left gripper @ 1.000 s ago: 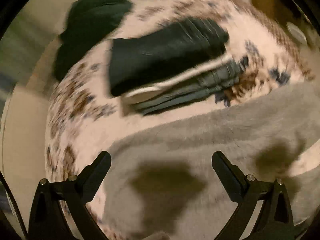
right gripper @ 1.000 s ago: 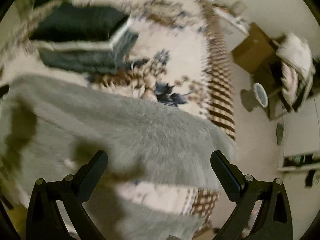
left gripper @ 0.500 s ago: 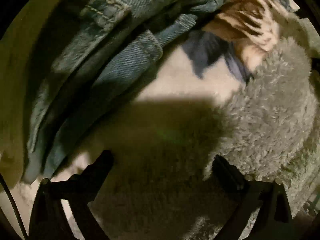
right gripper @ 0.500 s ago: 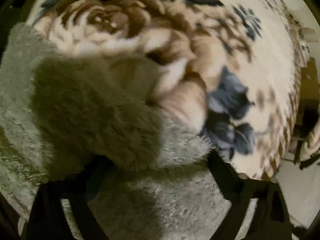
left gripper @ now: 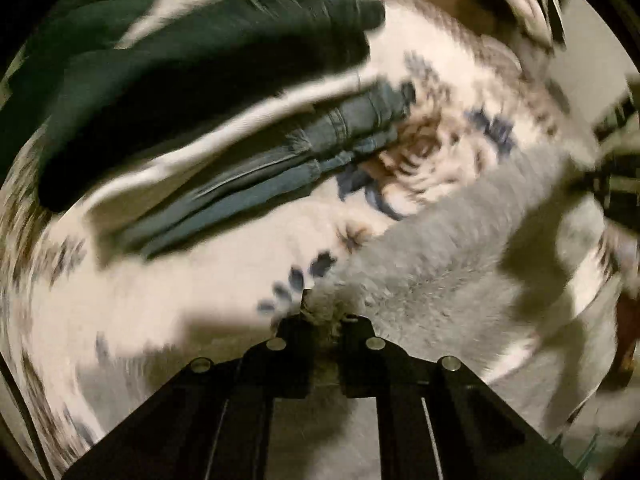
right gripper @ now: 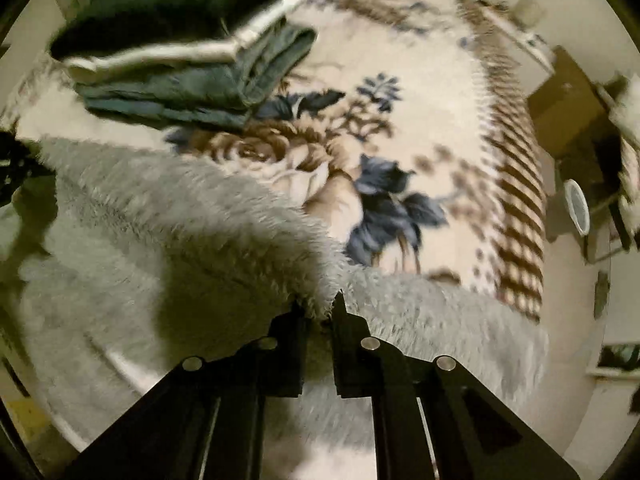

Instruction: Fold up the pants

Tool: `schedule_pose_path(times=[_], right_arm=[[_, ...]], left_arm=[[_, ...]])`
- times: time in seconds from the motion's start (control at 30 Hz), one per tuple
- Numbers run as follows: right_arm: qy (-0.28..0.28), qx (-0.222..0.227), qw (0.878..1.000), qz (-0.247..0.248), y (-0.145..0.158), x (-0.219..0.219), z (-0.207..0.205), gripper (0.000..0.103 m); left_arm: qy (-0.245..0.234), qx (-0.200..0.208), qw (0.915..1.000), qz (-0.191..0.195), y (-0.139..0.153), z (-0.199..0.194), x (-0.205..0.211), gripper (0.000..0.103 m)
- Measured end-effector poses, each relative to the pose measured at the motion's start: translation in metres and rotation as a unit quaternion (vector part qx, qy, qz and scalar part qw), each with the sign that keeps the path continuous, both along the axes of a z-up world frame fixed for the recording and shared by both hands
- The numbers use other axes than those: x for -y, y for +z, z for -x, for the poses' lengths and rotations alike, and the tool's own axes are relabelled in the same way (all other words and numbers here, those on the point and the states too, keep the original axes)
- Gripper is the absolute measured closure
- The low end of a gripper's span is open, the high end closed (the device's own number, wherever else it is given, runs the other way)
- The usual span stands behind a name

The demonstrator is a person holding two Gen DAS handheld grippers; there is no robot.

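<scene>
Grey fluffy pants [right gripper: 192,216] lie spread across a floral blanket [right gripper: 420,128] on a bed. My right gripper [right gripper: 326,312] is shut on a fold of the fleece at the pants' far edge, and the fabric peaks up between its fingers. In the left wrist view the same grey pants [left gripper: 440,264] stretch to the right. My left gripper [left gripper: 325,314] is shut on a tuft of the pants at their left end. Both grippers point steeply down at the bed.
A stack of folded clothes sits beyond the pants: dark garments [left gripper: 192,76] over a white layer and blue jeans [left gripper: 280,168], with the same stack [right gripper: 192,52] in the right wrist view. The bed edge, a brown box [right gripper: 560,108] and floor lie to the right.
Both grippers dropped onto the grey pants and went from wide open to shut on the fleece. Both views have since pulled back from the fabric, showing the bed and the clothes stack again.
</scene>
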State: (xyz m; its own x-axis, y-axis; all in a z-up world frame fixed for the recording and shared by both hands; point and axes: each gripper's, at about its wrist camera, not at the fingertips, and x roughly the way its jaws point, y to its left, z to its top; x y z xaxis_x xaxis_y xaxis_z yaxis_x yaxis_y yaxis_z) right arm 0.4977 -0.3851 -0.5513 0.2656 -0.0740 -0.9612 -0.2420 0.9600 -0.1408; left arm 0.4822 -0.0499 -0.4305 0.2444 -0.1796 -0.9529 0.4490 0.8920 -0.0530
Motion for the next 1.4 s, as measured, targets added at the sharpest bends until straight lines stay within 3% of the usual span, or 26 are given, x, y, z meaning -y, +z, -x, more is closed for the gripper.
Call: schedule_pose_path(times=[0.07, 0.13, 0.2, 0.3, 0.4, 0.43, 0.5, 0.53, 0.57, 0.63, 0.67, 0.7, 0.73, 0.83, 0.9, 0.93, 1.1, 1.23, 1.3, 1.37, 1.4], right_arm=[[-0.019, 0.013, 1.000, -0.007, 0.020, -0.024, 0.034, 0.092], [-0.036, 0.014, 0.999, -0.009, 0.032, -0.041, 0.094, 0.092], [-0.049, 0.002, 0.999, -0.011, 0.026, -0.050, 0.139, 0.092], [-0.067, -0.041, 0.997, -0.012, 0.000, -0.056, 0.186, 0.092], [-0.091, -0.115, 0.989, -0.021, -0.048, -0.053, 0.207, 0.084], [-0.101, -0.147, 0.983, -0.032, -0.063, -0.049, 0.212, 0.073], [-0.114, -0.168, 0.978, -0.051, -0.068, -0.046, 0.218, 0.041], [-0.127, -0.174, 0.974, -0.074, -0.063, -0.041, 0.222, 0.013], [-0.136, -0.173, 0.971, -0.090, -0.057, -0.038, 0.226, 0.005], [-0.179, -0.170, 0.960, -0.129, -0.037, -0.023, 0.240, 0.005], [-0.207, -0.165, 0.954, -0.144, -0.028, -0.013, 0.245, 0.005], [-0.238, -0.155, 0.946, -0.155, -0.018, -0.001, 0.249, 0.005], [-0.276, -0.139, 0.937, -0.162, -0.007, 0.015, 0.250, 0.005], [-0.355, -0.088, 0.917, -0.156, 0.006, 0.057, 0.220, 0.004], [-0.380, -0.060, 0.912, -0.145, 0.003, 0.075, 0.195, 0.004], [-0.393, -0.049, 0.909, -0.133, -0.004, 0.084, 0.174, 0.004], [-0.428, -0.071, 0.896, -0.096, -0.046, 0.105, 0.125, 0.005], [-0.432, -0.083, 0.897, -0.047, -0.061, 0.091, 0.121, 0.009], [-0.422, -0.084, 0.902, -0.020, -0.065, 0.078, 0.121, 0.025], [-0.423, -0.083, 0.902, 0.013, -0.069, 0.062, 0.125, 0.071], [-0.434, -0.072, 0.898, 0.006, -0.067, 0.057, 0.131, 0.074]], left_arm=[[0.034, 0.010, 0.9992, 0.020, 0.016, 0.042, 0.000, 0.096], [0.071, 0.004, 0.9971, 0.028, 0.016, 0.084, 0.007, 0.096], [0.110, -0.025, 0.9930, 0.035, -0.011, 0.118, 0.019, 0.096], [0.161, -0.112, 0.9802, 0.030, -0.074, 0.165, 0.019, 0.096], [0.196, -0.154, 0.9685, 0.003, -0.131, 0.188, 0.012, 0.092], [0.207, -0.160, 0.9651, 0.003, -0.135, 0.191, 0.010, 0.092], [0.225, -0.163, 0.9603, 0.026, -0.131, 0.188, 0.004, 0.087], [0.229, -0.159, 0.9598, 0.035, -0.121, 0.189, 0.001, 0.078], [0.233, -0.155, 0.9590, 0.043, -0.113, 0.192, -0.002, 0.072], [0.251, -0.154, 0.9530, 0.070, -0.093, 0.197, -0.011, 0.048], [0.259, -0.155, 0.9500, 0.079, -0.084, 0.200, -0.014, 0.042], [0.273, -0.153, 0.9462, 0.083, -0.075, 0.201, -0.020, 0.018], [0.285, -0.146, 0.9437, 0.082, -0.066, 0.204, -0.021, 0.003], [0.313, -0.111, 0.9411, 0.063, -0.050, 0.193, -0.027, 0.003], [0.324, -0.092, 0.9403, 0.046, -0.048, 0.184, -0.037, 0.003], [0.339, -0.082, 0.9371, 0.018, -0.051, 0.174, -0.040, 0.003], [0.396, -0.062, 0.9158, -0.019, -0.073, 0.110, -0.081, 0.003], [0.409, -0.051, 0.9098, -0.046, -0.075, 0.066, -0.108, 0.003], [0.409, -0.064, 0.9081, -0.062, -0.090, 0.040, -0.117, 0.003], [0.396, -0.093, 0.9104, -0.078, -0.112, 0.022, -0.126, 0.004], [0.384, -0.117, 0.9121, -0.085, -0.129, 0.014, -0.131, 0.018]])
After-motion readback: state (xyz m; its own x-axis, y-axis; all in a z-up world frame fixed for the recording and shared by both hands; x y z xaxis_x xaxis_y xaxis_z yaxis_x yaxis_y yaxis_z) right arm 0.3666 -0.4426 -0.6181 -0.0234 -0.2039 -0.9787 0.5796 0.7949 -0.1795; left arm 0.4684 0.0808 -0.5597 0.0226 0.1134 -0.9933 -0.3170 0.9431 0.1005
